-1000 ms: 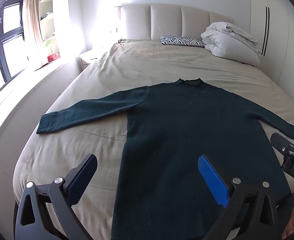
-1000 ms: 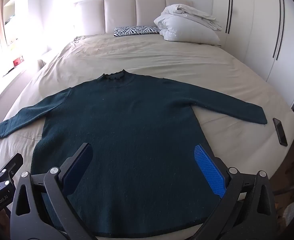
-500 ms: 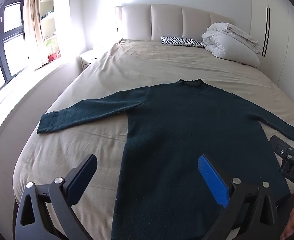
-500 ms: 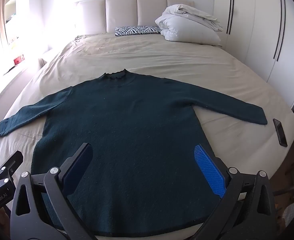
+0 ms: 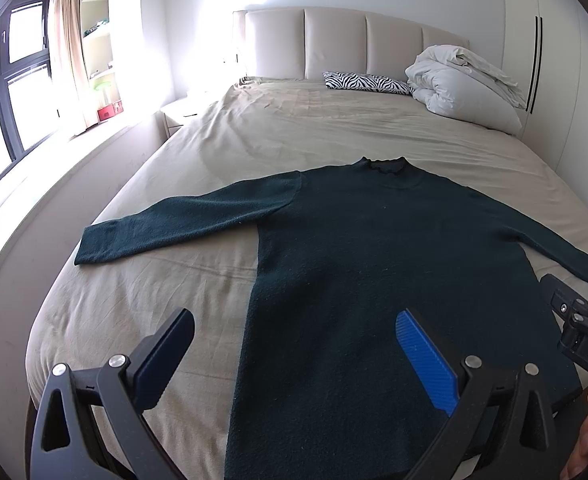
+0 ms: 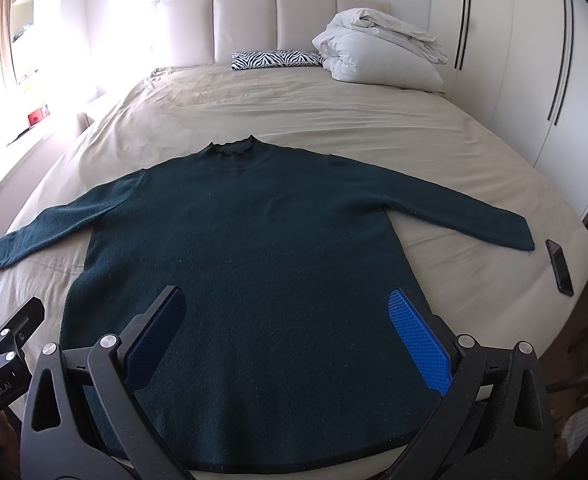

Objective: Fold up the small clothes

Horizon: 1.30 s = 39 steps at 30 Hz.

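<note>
Dark green knit sweater (image 6: 245, 280) lies flat on the bed (image 6: 334, 120), collar away, hem just under both sets of fingers. Since a second ago almost nothing has shifted (only a slight camera drift), so folding has not begun. Left gripper (image 5: 294, 360) and right gripper (image 6: 285, 336) hover spread wide, holding nothing. Both sleeves run outward; beyond the right cuff a phone (image 6: 560, 266) sits near the bed's edge. Ahead of the fingers the bedsheet is bare.
</note>
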Available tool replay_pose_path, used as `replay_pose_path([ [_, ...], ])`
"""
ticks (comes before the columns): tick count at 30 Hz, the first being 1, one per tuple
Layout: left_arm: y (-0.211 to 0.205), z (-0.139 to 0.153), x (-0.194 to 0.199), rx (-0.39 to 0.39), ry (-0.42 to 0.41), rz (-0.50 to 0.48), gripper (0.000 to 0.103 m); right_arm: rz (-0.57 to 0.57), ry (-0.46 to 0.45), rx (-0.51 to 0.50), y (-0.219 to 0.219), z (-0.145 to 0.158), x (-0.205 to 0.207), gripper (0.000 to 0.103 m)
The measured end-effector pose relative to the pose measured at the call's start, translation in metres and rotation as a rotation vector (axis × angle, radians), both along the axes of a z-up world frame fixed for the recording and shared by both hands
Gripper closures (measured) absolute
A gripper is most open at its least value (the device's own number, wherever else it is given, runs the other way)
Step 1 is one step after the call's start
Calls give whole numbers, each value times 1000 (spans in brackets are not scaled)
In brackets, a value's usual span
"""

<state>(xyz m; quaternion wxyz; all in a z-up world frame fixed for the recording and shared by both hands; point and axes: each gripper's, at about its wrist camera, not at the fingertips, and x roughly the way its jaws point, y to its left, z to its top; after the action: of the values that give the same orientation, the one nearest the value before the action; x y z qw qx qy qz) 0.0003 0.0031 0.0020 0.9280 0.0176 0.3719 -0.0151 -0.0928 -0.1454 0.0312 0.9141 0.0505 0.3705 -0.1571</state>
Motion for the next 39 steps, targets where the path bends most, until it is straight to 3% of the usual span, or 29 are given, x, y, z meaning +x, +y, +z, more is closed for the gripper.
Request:
replay_pose_path([
  [39,0,0,0,-3,2,0,0,3,9,-4,3,-11,2,0],
])
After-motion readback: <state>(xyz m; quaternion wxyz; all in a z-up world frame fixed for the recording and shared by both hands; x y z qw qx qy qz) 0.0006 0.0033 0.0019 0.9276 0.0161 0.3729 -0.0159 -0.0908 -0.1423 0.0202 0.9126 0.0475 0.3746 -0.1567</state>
